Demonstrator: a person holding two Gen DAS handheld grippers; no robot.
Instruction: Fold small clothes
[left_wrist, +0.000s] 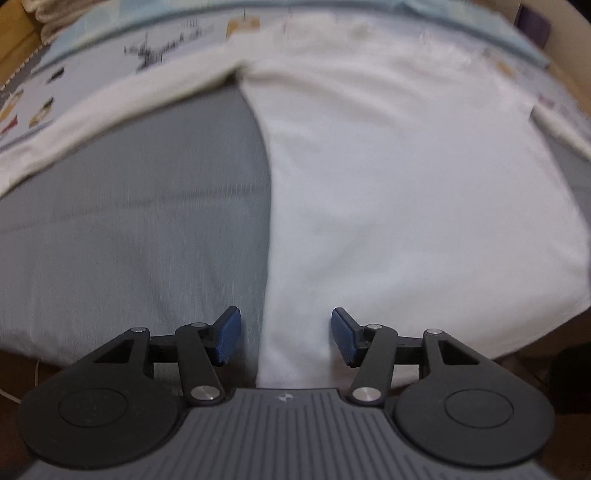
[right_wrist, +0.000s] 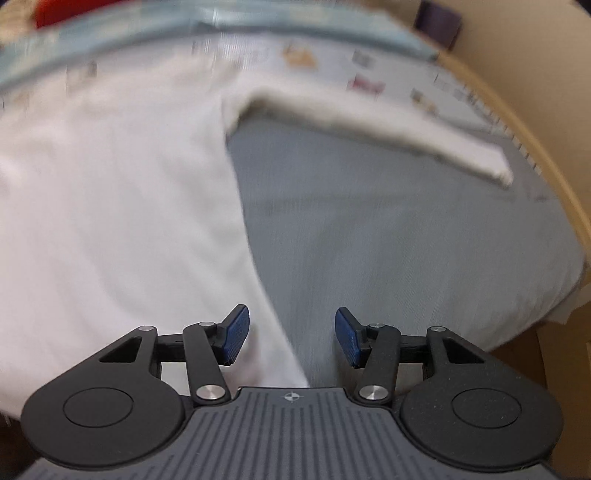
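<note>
- Blue pads up close: the left gripper (left_wrist: 286, 338) points down at the bed, its jaws standing apart with nothing pinched between them.
- Its left pad (left_wrist: 229, 339) sits over the grey sheet (left_wrist: 129, 229), its right pad (left_wrist: 341, 339) over white cloth, and the garment's straight side edge runs right through the gap.
- Over on the other side, the right gripper (right_wrist: 291, 338) is parted just the same and grips nothing.
- Here the picture mirrors: one blue pad (right_wrist: 236, 338) over the white cloth, the other (right_wrist: 347, 341) over grey sheet, with the garment's slanting edge passing between them.
- Moving out, the white shirt (left_wrist: 388, 184) lies flat on the sheet, filling the right half of the left view and the left half of the right view.
- Further up, a long sleeve (left_wrist: 110, 107) stretches out to the left in the left view; the other sleeve (right_wrist: 406, 125) reaches right in the right view, its cuff end lying on the grey.
- At the far edge, a pale printed cover (left_wrist: 110, 51) with small coloured pictures lies under the shirt's top, blurred.
- Beyond that, a tan wall (right_wrist: 535, 55) closes the right side.
</note>
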